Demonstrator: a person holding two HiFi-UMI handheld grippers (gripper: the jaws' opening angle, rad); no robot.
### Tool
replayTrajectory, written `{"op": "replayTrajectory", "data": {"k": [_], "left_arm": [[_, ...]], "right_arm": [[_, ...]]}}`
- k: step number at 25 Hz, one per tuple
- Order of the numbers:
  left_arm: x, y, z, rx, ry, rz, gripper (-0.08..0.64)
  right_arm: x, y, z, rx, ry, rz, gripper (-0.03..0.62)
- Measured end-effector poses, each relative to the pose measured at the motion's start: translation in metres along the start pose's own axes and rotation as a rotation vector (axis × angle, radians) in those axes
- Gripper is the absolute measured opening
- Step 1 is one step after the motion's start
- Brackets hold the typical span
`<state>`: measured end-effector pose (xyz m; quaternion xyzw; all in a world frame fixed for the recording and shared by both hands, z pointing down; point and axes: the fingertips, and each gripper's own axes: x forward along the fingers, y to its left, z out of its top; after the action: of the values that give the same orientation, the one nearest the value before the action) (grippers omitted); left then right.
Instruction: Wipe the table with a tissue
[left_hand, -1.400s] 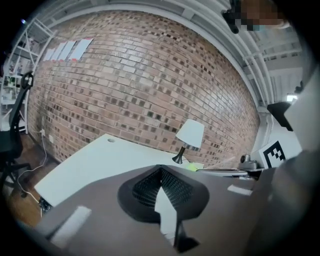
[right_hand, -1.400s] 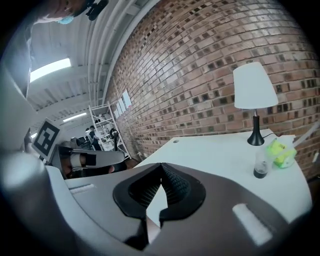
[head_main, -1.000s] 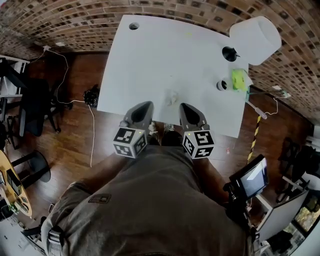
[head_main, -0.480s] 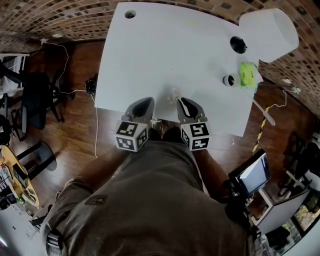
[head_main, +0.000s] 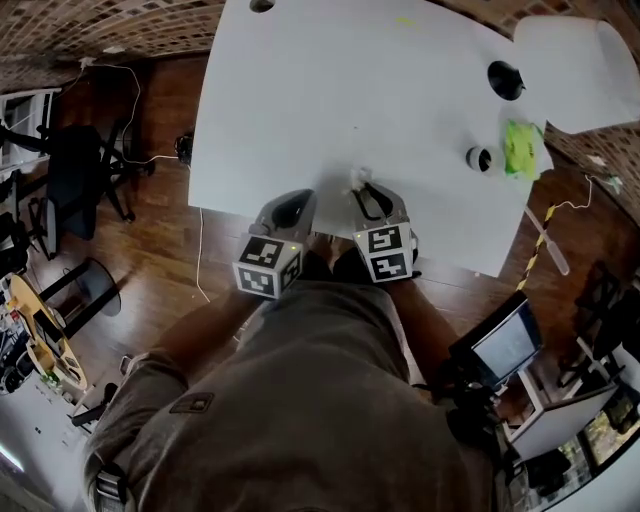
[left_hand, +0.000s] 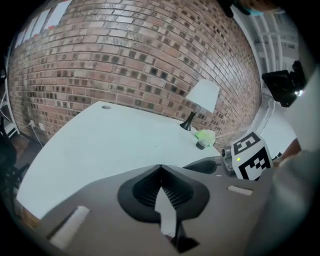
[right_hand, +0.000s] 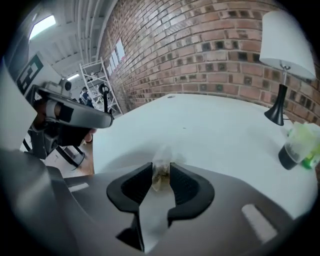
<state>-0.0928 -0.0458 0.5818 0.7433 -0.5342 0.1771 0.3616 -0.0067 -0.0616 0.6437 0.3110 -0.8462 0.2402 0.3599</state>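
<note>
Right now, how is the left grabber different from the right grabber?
The left gripper has its jaws pressed together with nothing between them; the right gripper pinches a crumpled tissue. The right gripper reaches slightly farther over the white table than the left gripper. Both are gray and sit at the table's near edge.

left tongs (head_main: 292, 205) jaws together | right tongs (head_main: 366, 195) pinching tissue (right_hand: 162, 157) | side by side

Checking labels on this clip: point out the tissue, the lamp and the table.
tissue (right_hand: 161, 160), right gripper view, its crumpled upper part.
lamp (right_hand: 285, 37), right gripper view, the white shade.
table (head_main: 330, 100), head view, bare white top.
</note>
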Motion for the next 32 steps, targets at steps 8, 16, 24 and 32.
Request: {"op": "replayTrajectory", "data": {"k": [8,16,24,32], "left_arm": [[0.004,0.009,0.003,-0.016,-0.001,0.012,0.002],[0.009,0.006,0.027,0.003,-0.050,0.016,0.002],[0.009,0.017,0.062,0.011,-0.112,0.054,0.002],[0.009,0.020,0.082,0.000,-0.155,0.080,0.002]], "right_arm": [[0.000,-0.004,0.003,-0.018,0.012,-0.035,0.052],[-0.004,-0.036,0.036,-0.014,-0.046,-0.085,0.051],[-0.012,-0.062,0.081,-0.033,-0.118,-0.119,0.049],[-0.014,-0.081,0.100,-0.051,-0.140,-0.131,0.046]]}}
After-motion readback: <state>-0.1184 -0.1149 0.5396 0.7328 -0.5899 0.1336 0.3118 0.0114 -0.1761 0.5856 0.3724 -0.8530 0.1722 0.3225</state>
